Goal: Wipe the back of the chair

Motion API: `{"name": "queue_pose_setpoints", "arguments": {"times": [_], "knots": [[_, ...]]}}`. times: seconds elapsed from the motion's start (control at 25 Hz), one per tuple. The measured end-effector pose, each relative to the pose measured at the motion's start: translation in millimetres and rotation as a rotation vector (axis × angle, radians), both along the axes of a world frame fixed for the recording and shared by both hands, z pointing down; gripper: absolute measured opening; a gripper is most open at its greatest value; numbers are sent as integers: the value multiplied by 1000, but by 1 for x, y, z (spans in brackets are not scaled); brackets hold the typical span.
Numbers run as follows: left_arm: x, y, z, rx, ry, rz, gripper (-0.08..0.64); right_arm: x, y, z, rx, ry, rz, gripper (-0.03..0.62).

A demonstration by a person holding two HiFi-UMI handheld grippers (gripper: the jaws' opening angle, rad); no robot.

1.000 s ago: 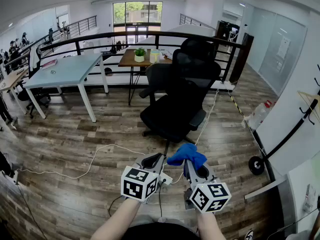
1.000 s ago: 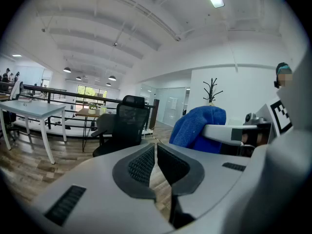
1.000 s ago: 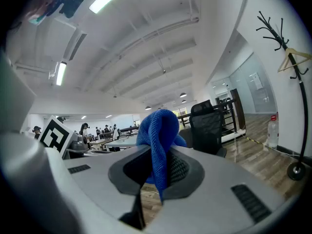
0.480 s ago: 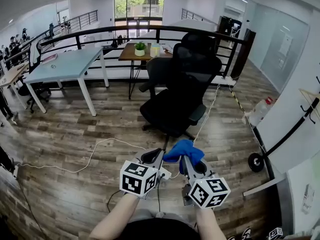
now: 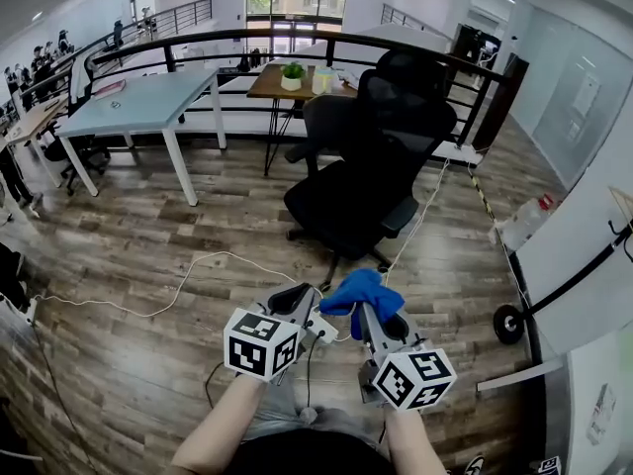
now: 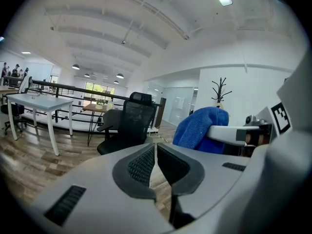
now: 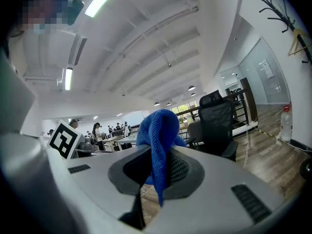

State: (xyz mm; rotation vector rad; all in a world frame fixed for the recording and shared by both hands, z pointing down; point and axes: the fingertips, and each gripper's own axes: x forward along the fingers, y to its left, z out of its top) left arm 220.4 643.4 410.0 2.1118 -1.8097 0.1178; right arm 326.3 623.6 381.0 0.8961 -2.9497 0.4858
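A black office chair (image 5: 381, 161) with a mesh back and headrest stands ahead of me, its back turned to the right; it also shows in the left gripper view (image 6: 129, 128) and in the right gripper view (image 7: 217, 126). My right gripper (image 5: 368, 312) is shut on a blue cloth (image 5: 362, 292), which bunches above its jaws (image 7: 157, 145). To its left, my left gripper (image 5: 305, 305) is shut with nothing between its pads (image 6: 156, 167). Both grippers are held low, well short of the chair.
A light blue table (image 5: 143, 102) stands at the left. A wooden table (image 5: 287, 85) with a potted plant is behind the chair, before a black railing (image 5: 247, 40). White cables (image 5: 178, 290) cross the wooden floor. A white wall (image 5: 584, 255) and a small wheel (image 5: 507, 325) lie right.
The view has tilted and shifted a little, so the chair sits slightly nearer. Both grippers keep their places side by side, the cloth still held.
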Motion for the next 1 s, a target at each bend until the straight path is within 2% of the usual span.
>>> {"name": "queue_pose_setpoints", "arguments": {"times": [0.16,0.32,0.52,0.76,1.0], "knots": [[-21,-8,7,-15,-6,-10,28,-21,-10,10,-31,-18,-21,63],[-55,-30,12,-20,-26,1,28,-59,-34,15,-43,-29,-30,63],[-116,-71,9,-4,-15,20,28,-126,-75,17,-46,-31,-27,63],[-199,-114,12,-37,17,51,28,-207,-120,11,-56,-26,2,63],[-268,-146,9,-32,31,94,28,-269,-154,15,-60,-11,49,63]]}}
